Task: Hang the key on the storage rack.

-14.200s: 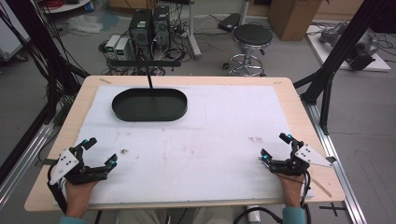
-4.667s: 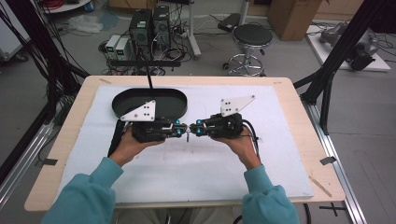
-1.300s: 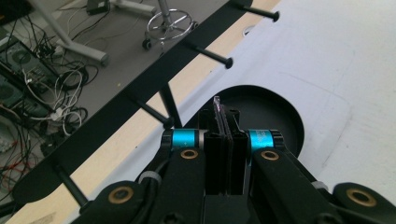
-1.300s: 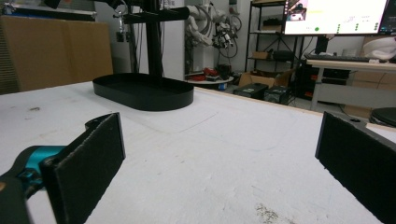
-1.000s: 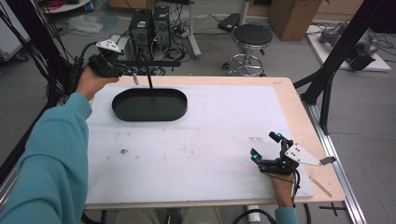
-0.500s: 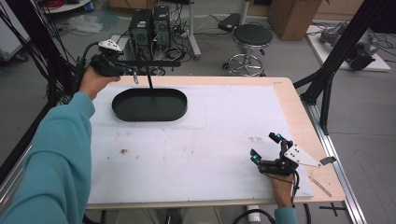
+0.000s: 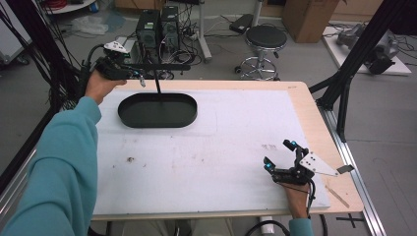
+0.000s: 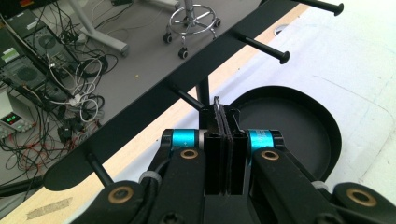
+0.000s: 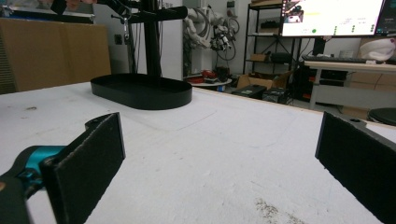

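1. Rack (image 7: 156, 67), a black bar with pegs on a post, stood in the oval black tray (image 7: 157, 111) at the surface's (image 7: 221, 147) far left.
2. Left hand-held gripper (image 8: 224, 140) was at the rack's bar, jaws clamped on something thin and dark.
3. Right hand-held gripper (image 7: 280, 156) rested on the surface well apart from the tray, jaws spread wide, empty.

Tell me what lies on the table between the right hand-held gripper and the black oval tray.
Nothing: bare white mat separates the right hand-held gripper from the black oval tray, in the high and right gripper views.
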A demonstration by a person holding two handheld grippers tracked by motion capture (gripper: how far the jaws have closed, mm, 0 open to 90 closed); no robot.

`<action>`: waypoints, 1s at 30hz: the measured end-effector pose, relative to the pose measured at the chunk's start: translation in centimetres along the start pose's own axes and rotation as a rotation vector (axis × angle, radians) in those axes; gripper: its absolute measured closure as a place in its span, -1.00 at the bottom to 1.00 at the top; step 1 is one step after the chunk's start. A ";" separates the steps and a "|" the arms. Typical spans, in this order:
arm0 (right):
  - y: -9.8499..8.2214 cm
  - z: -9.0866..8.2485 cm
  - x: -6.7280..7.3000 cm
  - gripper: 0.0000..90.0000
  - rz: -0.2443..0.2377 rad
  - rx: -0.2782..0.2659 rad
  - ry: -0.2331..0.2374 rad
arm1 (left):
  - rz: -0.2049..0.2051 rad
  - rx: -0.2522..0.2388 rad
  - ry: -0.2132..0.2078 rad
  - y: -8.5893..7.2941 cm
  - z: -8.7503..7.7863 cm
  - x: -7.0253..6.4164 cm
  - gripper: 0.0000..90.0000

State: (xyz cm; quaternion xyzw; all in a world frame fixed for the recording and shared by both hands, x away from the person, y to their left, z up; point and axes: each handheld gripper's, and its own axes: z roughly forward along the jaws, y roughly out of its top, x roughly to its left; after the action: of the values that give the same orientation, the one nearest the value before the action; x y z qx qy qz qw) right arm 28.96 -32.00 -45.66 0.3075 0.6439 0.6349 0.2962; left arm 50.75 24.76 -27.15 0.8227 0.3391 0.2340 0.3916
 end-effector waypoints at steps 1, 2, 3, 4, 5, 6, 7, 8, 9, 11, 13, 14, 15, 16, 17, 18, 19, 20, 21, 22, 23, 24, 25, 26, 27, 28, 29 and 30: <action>0.0 0.0 0.0 -0.99 0.001 0.000 0.000 | 0.000 -0.002 0.007 0.0 0.0 0.0 0.97; 0.0 0.0 0.0 -0.99 0.003 -0.001 -0.001 | 0.000 -0.001 0.010 0.0 0.0 0.0 0.97; 0.0 0.0 0.0 -0.99 0.000 0.000 0.000 | -0.002 -0.004 0.017 0.0 0.1 0.0 0.97; 0.0 0.0 0.0 -0.99 0.003 -0.001 0.000 | -0.001 -0.004 0.020 0.0 0.1 0.0 0.97; 0.0 0.0 0.0 -0.99 0.002 0.000 0.001 | -0.002 -0.006 0.020 0.0 0.1 0.0 0.97; 0.0 0.0 0.0 -0.99 0.001 0.000 0.001 | 0.005 -0.005 0.026 0.0 0.1 0.0 0.97; 0.0 0.0 0.0 -0.99 0.002 -0.001 0.000 | 0.004 -0.007 0.027 0.1 0.2 0.0 0.97; 0.0 0.0 0.0 -0.99 -0.001 0.000 0.000 | 0.004 -0.011 0.029 0.1 0.2 0.0 0.97; 0.0 0.0 0.0 -0.99 0.001 0.001 0.000 | 0.005 -0.011 0.035 0.1 0.3 0.0 0.97; 0.0 0.0 0.0 -0.99 0.000 0.001 -0.001 | 0.007 -0.007 0.041 0.1 0.4 0.0 0.97; 0.0 0.0 0.0 -0.99 0.001 0.000 0.000 | 0.006 -0.008 0.045 0.1 0.5 0.0 0.96; 0.0 0.0 0.0 -0.99 0.003 0.000 0.000 | 0.007 -0.008 0.049 0.1 0.5 0.0 0.96; 0.0 0.0 0.0 -0.99 0.000 0.000 0.001 | 0.004 -0.009 0.049 0.1 0.6 0.1 0.96; 0.0 0.0 0.0 -0.99 -0.001 0.001 0.002 | 0.004 -0.010 0.054 0.1 0.6 0.1 0.96; 0.0 0.0 0.0 -0.99 0.002 0.000 0.002 | 0.004 -0.013 0.060 0.1 0.6 0.1 0.95; 0.0 0.0 0.0 -0.99 0.000 0.000 0.000 | 0.001 -0.017 0.068 0.1 0.7 0.1 0.94; 0.0 0.0 0.0 -0.99 0.000 0.000 -0.002 | 0.003 -0.021 0.088 0.1 0.7 0.1 0.93; 0.0 0.0 0.0 -0.99 0.000 0.001 -0.005 | -0.007 -0.031 0.109 0.1 0.6 0.1 0.84; 0.0 0.0 0.0 -0.99 0.000 0.000 -0.004 | -0.018 -0.040 0.125 0.2 0.5 0.2 0.70; 0.0 0.0 0.0 -0.99 -0.001 0.000 -0.004 | -0.024 -0.047 0.143 0.2 0.4 0.2 0.56; 0.0 0.0 0.0 -0.99 0.000 -0.001 -0.005 | -0.023 -0.052 0.157 0.2 0.3 0.2 0.44; 0.0 0.0 0.0 -0.99 0.001 -0.002 -0.004 | -0.021 -0.063 0.166 0.2 0.3 0.2 0.31; 0.0 0.0 0.0 -0.99 0.000 -0.002 -0.003 | -0.024 -0.078 0.173 0.2 0.1 0.2 0.13; 0.0 0.0 0.0 -0.99 0.000 -0.002 -0.002 | -0.027 -0.102 0.167 0.2 0.0 0.2 0.02; 0.0 0.0 0.0 -0.99 0.001 -0.002 -0.001 | -0.029 -0.142 0.143 0.2 -0.3 0.2 -0.10; 0.0 0.0 0.0 -0.99 0.001 -0.003 -0.001 | -0.032 -0.162 0.129 0.3 -0.5 0.3 -0.24; 0.0 0.0 0.0 -0.99 0.001 -0.003 -0.001 | -0.041 -0.180 0.117 0.3 -0.7 0.2 -0.34; 0.0 0.0 0.0 -0.99 -0.005 -0.003 -0.001 | -0.043 -0.190 0.116 0.4 -1.0 0.0 -0.44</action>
State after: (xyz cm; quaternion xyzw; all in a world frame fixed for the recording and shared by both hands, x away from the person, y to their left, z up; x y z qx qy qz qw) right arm 28.93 -32.01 -45.69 0.3059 0.6436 0.6349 0.2985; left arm 50.27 25.08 -26.27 0.7595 0.3551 0.3036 0.4527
